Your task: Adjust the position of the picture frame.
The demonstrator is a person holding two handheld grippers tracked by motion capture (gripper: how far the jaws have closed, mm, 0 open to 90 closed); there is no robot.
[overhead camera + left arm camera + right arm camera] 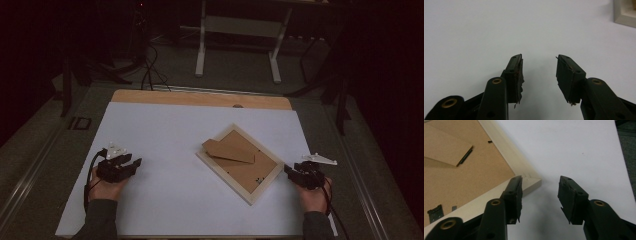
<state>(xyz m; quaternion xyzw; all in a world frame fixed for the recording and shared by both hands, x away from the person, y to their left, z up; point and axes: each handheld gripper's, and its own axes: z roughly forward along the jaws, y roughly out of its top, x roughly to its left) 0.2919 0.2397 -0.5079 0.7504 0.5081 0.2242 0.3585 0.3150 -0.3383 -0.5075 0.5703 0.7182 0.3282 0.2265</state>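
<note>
Picture frame (239,164) lies face down near the middle of the desk (165,150), right of centre, turned at an angle to the desk edges. Pale wooden rim, brown backing board. The brown stand flap (227,150) lies across the upper left part of the backing. Small dark clips show near the frame's lower right edge.

Right gripper (292,172): low over the desk at the frame's right corner, held by the right hand (314,196). In the right gripper view, the gripper (540,192) has its jaws apart, with only white desk surface showing in the gap. The frame corner (531,182) sits just beside one jaw tip; whether that jaw touches the rim, I cannot tell. Nothing gripped.

Left gripper (131,165): well apart from the frame, over the left part of the desk, held by the left hand (106,189). In the left gripper view, the gripper (539,67) has its jaws apart, nothing between them, bare white desk beneath. A corner of the frame rim (624,15) shows at the upper right of that view.
</note>
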